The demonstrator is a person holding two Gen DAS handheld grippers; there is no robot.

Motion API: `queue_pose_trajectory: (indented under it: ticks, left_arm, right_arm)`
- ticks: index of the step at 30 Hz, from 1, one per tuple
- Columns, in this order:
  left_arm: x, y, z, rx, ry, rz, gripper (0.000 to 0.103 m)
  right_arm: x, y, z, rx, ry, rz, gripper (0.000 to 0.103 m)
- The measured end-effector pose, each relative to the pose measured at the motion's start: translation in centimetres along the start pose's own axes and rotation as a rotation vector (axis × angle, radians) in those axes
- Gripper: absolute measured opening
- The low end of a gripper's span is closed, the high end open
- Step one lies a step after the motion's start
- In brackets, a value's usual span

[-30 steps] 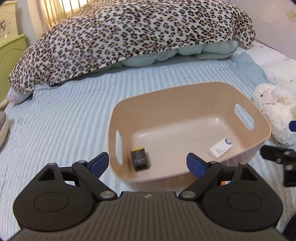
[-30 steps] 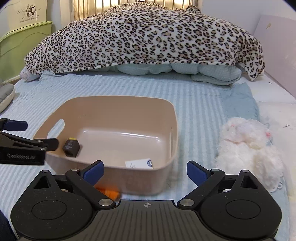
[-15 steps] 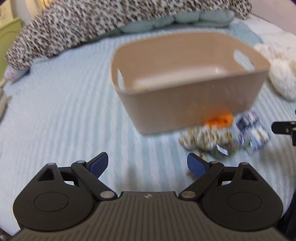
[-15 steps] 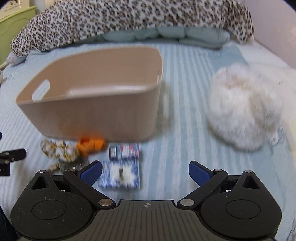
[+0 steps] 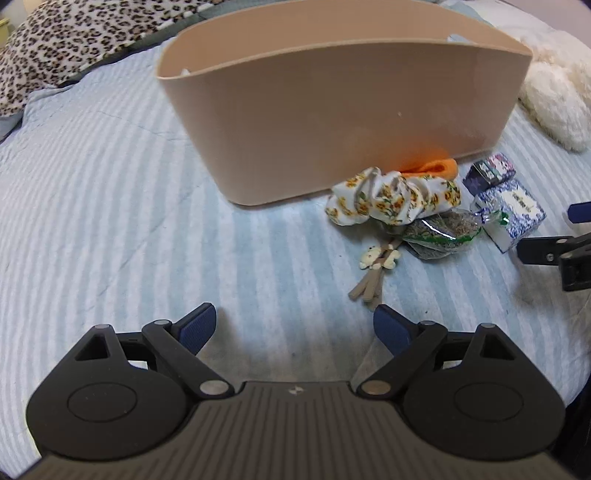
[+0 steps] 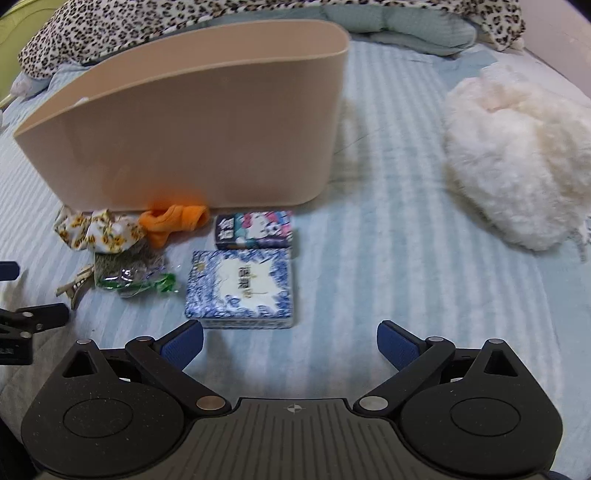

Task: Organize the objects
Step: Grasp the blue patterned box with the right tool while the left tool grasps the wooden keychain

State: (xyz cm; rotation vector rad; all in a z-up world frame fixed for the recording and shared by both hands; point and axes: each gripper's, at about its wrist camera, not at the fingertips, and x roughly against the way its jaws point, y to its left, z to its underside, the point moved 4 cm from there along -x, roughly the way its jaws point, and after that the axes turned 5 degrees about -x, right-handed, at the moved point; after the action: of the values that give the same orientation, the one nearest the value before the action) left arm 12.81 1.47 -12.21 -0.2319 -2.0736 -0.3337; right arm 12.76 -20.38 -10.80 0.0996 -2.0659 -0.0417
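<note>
A beige plastic basket (image 5: 343, 107) (image 6: 192, 129) stands on the striped bed; its inside is hidden from this low angle. In front of it lie a sunflower-print scrunchie (image 5: 391, 199) (image 6: 98, 230), an orange cloth (image 5: 432, 166) (image 6: 173, 219), a clear packet of dark bits (image 5: 439, 230) (image 6: 129, 275), a brown hair clip with a small bear (image 5: 375, 269) (image 6: 75, 284), a blue-white tissue pack (image 5: 511, 212) (image 6: 242, 288) and a small cartoon box (image 5: 491, 170) (image 6: 255, 229). My left gripper (image 5: 295, 328) is open and empty, low over the bed near the clip. My right gripper (image 6: 290, 345) is open and empty, just short of the tissue pack.
A white plush toy (image 6: 517, 155) (image 5: 554, 92) lies right of the basket. A leopard-print blanket (image 5: 66, 40) (image 6: 184, 22) is piled at the head of the bed. Striped sheet (image 5: 110, 192) stretches to the left.
Both grippers have dropped low and moved nearer the items in front of the basket. The basket's contents have gone out of sight. Both stay open.
</note>
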Motion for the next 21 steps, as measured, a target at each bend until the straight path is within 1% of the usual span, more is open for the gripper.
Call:
queue_pose_trajectory:
  ticks: [4, 7, 9, 10, 11, 12, 13, 14, 15, 17, 18, 19, 20, 21]
  left_arm:
    - [-0.6, -0.9, -0.3, -0.018, -0.031, 0.028, 0.093]
    - [-1.0, -1.1, -0.7, 0.002, -0.061, 0.024, 0.092]
    - [-1.0, -1.2, -0.8, 0.005, -0.082, 0.022, 0.09]
    - [-0.9, -1.3, -0.8, -0.003, -0.093, 0.027, 0.082]
    - [-0.7, -1.5, -0.8, -0.018, -0.102, 0.036, 0.077]
    - [-0.5, -1.7, -0.7, -0.035, -0.11, 0.038, 0.076]
    - [-0.3, -1.9, -0.6, -0.051, -0.119, 0.04, 0.07]
    - [-0.3, -2.2, -0.6, -0.061, -0.125, 0.048, 0.061]
    - [-0.1, -2.4, -0.5, -0.07, -0.129, 0.059, 0.057]
    - [0.2, -2.5, -0.5, -0.083, -0.134, 0.064, 0.038]
    - [0.4, -2.7, -0.5, -0.091, -0.134, 0.068, 0.035]
    - [0.5, -2.8, -0.4, -0.097, -0.135, 0.073, 0.024]
    - [0.7, -3.0, -0.3, -0.105, -0.135, 0.08, 0.022]
    - [0.9, -3.2, -0.3, -0.114, -0.137, 0.077, 0.022]
  right_arm:
    - [-0.9, 1.1, 0.1, 0.017, 0.0, -0.003, 0.101]
    - [-1.3, 1.8, -0.1, 0.026, -0.01, -0.003, 0.101]
    - [-1.3, 2.2, -0.3, 0.025, -0.018, -0.007, 0.097]
    - [-1.2, 2.4, -0.4, 0.026, -0.021, -0.01, 0.094]
    - [-1.1, 2.5, -0.5, 0.028, -0.028, -0.01, 0.087]
    - [-1.0, 2.6, -0.5, 0.03, -0.034, -0.012, 0.078]
    - [-0.8, 2.6, -0.5, 0.034, -0.038, -0.012, 0.074]
    - [-0.7, 2.7, -0.4, 0.038, -0.04, -0.01, 0.063]
    - [-0.5, 2.8, -0.3, 0.043, -0.04, -0.013, 0.06]
    - [-0.3, 2.7, -0.3, 0.043, -0.042, -0.015, 0.06]
    - [-0.3, 2.6, -0.2, 0.04, -0.039, -0.017, 0.06]
    - [-0.3, 2.5, -0.1, 0.035, -0.036, -0.019, 0.06]
    - [0.0, 2.5, 0.0, 0.031, -0.033, -0.021, 0.06]
    - [-0.1, 2.4, 0.0, 0.029, -0.032, -0.022, 0.06]
